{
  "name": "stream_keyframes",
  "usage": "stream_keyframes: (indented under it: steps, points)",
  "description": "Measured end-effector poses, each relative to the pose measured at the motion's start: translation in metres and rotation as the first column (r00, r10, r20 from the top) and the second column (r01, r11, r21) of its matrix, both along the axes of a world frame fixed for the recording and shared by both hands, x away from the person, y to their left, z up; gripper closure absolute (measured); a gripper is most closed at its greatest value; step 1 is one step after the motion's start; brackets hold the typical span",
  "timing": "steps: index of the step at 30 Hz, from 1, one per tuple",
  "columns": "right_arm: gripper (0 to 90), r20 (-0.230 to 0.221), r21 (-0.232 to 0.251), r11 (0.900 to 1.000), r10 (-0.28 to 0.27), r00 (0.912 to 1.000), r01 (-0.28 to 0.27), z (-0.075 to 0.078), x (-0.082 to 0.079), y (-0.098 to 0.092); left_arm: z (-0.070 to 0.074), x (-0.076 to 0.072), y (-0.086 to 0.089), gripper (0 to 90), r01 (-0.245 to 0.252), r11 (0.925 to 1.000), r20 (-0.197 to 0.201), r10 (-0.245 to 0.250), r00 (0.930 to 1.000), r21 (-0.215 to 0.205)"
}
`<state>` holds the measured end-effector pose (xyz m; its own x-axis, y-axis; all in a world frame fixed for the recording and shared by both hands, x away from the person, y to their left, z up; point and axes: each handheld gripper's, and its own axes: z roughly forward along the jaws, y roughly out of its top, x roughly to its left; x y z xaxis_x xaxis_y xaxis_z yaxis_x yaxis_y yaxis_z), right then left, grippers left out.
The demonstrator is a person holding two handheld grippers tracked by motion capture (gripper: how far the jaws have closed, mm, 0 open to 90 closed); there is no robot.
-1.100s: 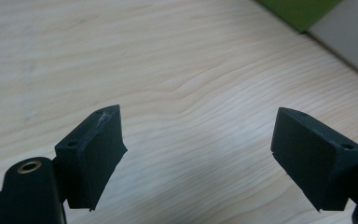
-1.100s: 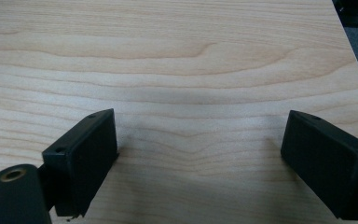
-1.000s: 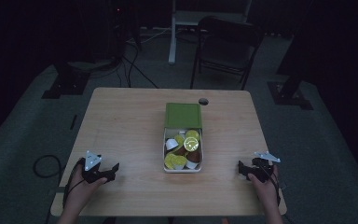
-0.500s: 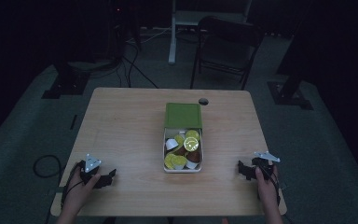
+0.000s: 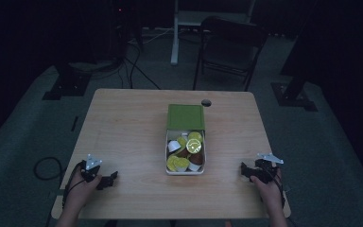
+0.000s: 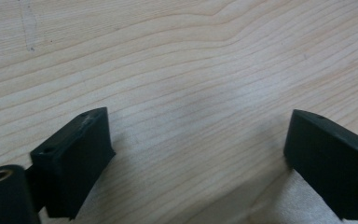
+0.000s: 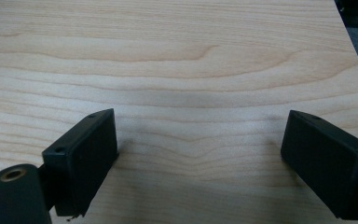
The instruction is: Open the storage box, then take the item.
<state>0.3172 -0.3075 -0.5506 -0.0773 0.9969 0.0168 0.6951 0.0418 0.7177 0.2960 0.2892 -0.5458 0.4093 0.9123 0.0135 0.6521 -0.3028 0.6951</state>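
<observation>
A white box (image 5: 185, 172) stands in the middle of the wooden table (image 5: 132, 127), its green lid (image 5: 185, 117) pushed back over the far half. Inside lie several small cups with yellow-green, brown and white tops (image 5: 185, 152). My left gripper (image 5: 109, 180) rests on the table near the front left corner, pointing right toward the box. Its jaws have just been opening, and the left gripper view has them (image 6: 198, 121) wide apart over bare wood. My right gripper (image 5: 244, 171) lies near the front right corner, pointing left, open (image 7: 200, 116) with nothing between its jaws.
A small dark round grommet (image 5: 206, 102) sits in the tabletop behind the box. A dark chair (image 5: 229, 47) stands beyond the far edge. Cables (image 5: 42, 165) lie on the floor at the left. The room around the table is dim.
My left gripper has shifted slightly toward the table's near edge. The right gripper and the box have not moved.
</observation>
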Motion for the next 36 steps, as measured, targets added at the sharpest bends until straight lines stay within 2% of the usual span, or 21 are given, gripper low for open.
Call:
stream_keyframes:
  steps: [6, 9, 19, 29, 33, 36]
  points:
    - [10.3, 0.000, 0.024, 1.000, 0.015, 0.9999, -0.015, 0.001, -0.002, 0.001, 0.000, 0.002, -0.001, 1.8, 0.020, 0.9998, -0.011, -0.020, 0.9997, 0.009]
    - [10.3, 0.000, 0.016, 1.000, 0.021, 0.9998, -0.021, 0.004, -0.002, 0.003, 0.000, 0.002, -0.001, 1.3, 0.023, 0.9997, -0.011, -0.022, 0.9997, 0.008]
    - [10.3, 0.024, 0.029, 0.997, 0.069, 0.9973, -0.070, 0.028, -0.001, 0.020, 0.000, 0.002, -0.001, 1.3, 0.019, 0.9998, -0.012, -0.019, 0.9997, 0.007]
    - [12.9, 0.064, 0.062, 0.989, 0.132, 0.9892, -0.136, 0.053, -0.003, 0.040, 0.000, 0.002, -0.002, 1.3, 0.011, 0.9999, -0.013, -0.011, 0.9999, 0.008]
    - [12.9, 0.080, 0.061, 0.985, 0.154, 0.9848, -0.159, 0.064, -0.003, 0.047, 0.000, 0.002, -0.002, 1.3, 0.011, 0.9999, -0.013, -0.011, 0.9999, 0.009]
    - [13.7, 0.098, 0.048, 0.981, 0.182, 0.9784, -0.187, 0.071, -0.005, 0.054, 0.000, 0.002, -0.002, 1.3, 0.010, 0.9999, -0.012, -0.010, 0.9999, 0.008]
